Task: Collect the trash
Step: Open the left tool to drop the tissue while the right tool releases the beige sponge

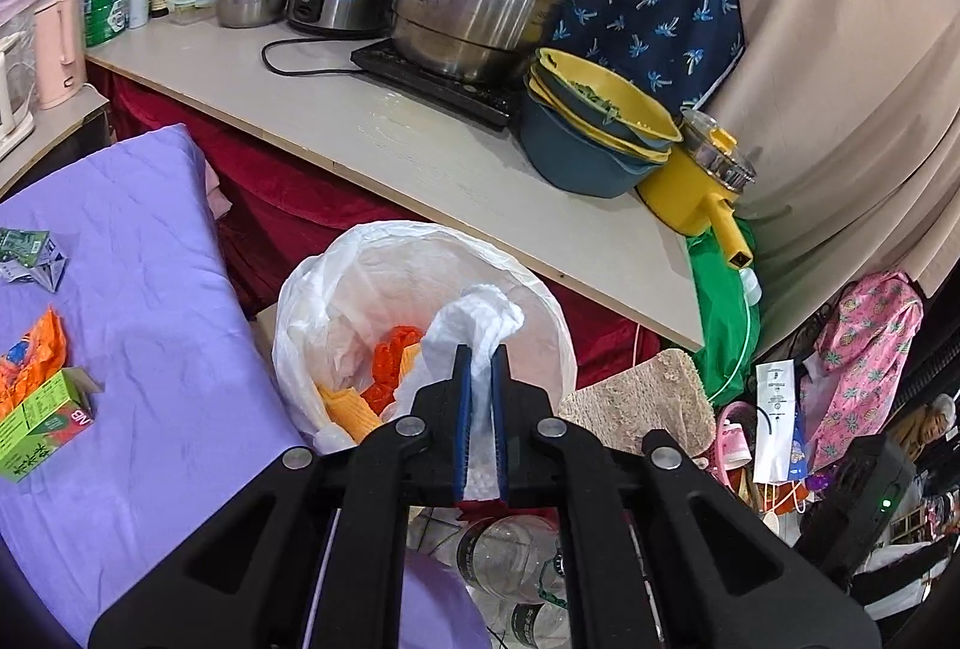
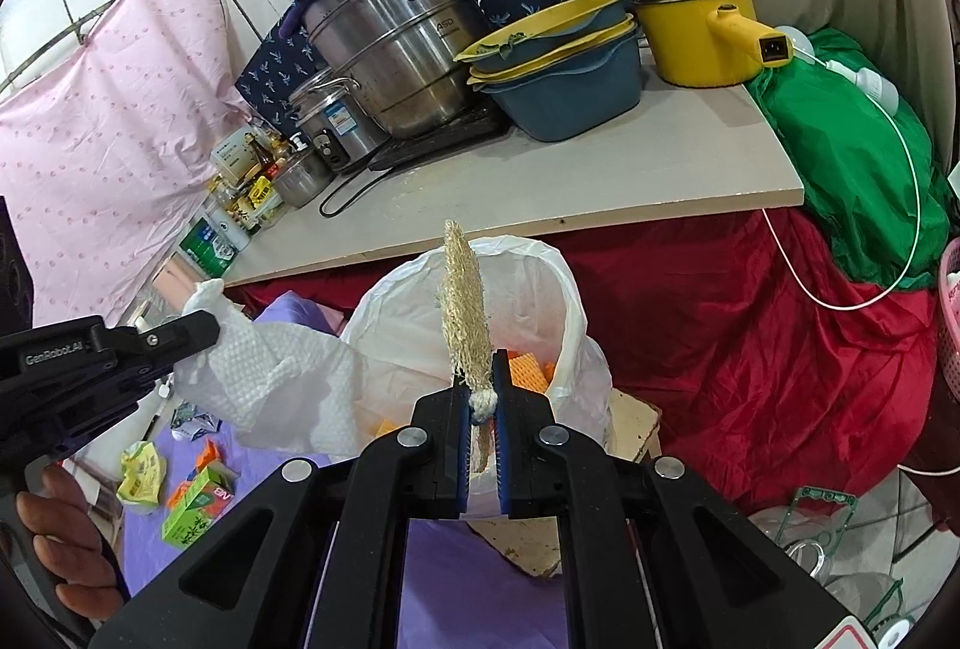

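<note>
Trash: orange/yellow scraps already in white-lined bin (image 1: 420,253). Left claw (image 1: 480,367) clamped on paper towel (image 1: 480,313), right claw (image 2: 480,379) clamped on loofah (image 2: 462,301), both over bin. Left: green carton (image 1: 42,424), wrappers (image 1: 30,355) on purple sheet (image 1: 162,289).

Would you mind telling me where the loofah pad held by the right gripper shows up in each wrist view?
Left wrist view: the loofah pad is lower right of centre, seen broadside, just right of the bin bag.
Right wrist view: the pad stands edge-on at centre, clamped in the right gripper, in front of the bag.
Shared landmark: the yellow pot on the counter's end.
</note>
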